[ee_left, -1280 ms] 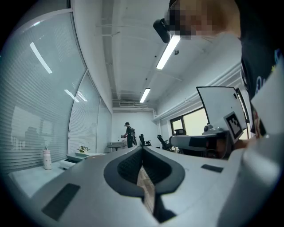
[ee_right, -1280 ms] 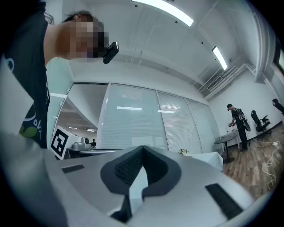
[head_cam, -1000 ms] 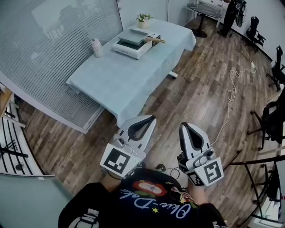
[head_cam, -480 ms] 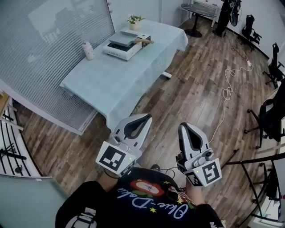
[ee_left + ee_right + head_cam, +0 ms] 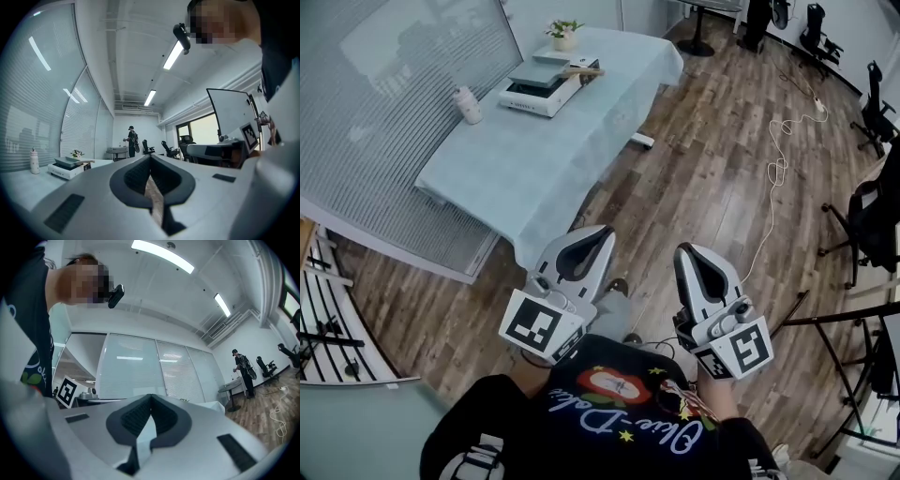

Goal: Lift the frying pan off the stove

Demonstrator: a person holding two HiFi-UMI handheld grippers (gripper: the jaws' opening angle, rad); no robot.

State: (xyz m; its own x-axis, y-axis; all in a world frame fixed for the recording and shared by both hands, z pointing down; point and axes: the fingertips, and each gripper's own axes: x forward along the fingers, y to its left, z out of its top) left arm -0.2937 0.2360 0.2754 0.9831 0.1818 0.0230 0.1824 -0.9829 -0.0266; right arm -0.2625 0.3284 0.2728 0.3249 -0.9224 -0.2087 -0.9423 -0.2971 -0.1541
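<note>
Progress is nil — the frying pan (image 5: 542, 70) sits on the stove (image 5: 530, 96) at the far end of the worktop (image 5: 516, 164), well apart from both grippers. The left gripper (image 5: 600, 232) and right gripper (image 5: 684, 251) are pressed together, empty. Only the left gripper view catches the stove — the right one faces a glass wall (image 5: 140, 371).

- An office: glass partition walls with blinds (image 5: 380, 103) at 10 o'clock.
- Swivel chairs (image 5: 815, 23) at 1 o'clock.
- Ceiling strip lights (image 5: 172, 55) overhead.

floor (image 5: 703, 169): wood planks | table (image 5: 534, 169): lt-blue cloth | wall (image 5: 384, 94): glass w/ blinds | chairs (image 5: 874, 220): blk | ceiling: strip lights (image 5: 176, 54)
</note>
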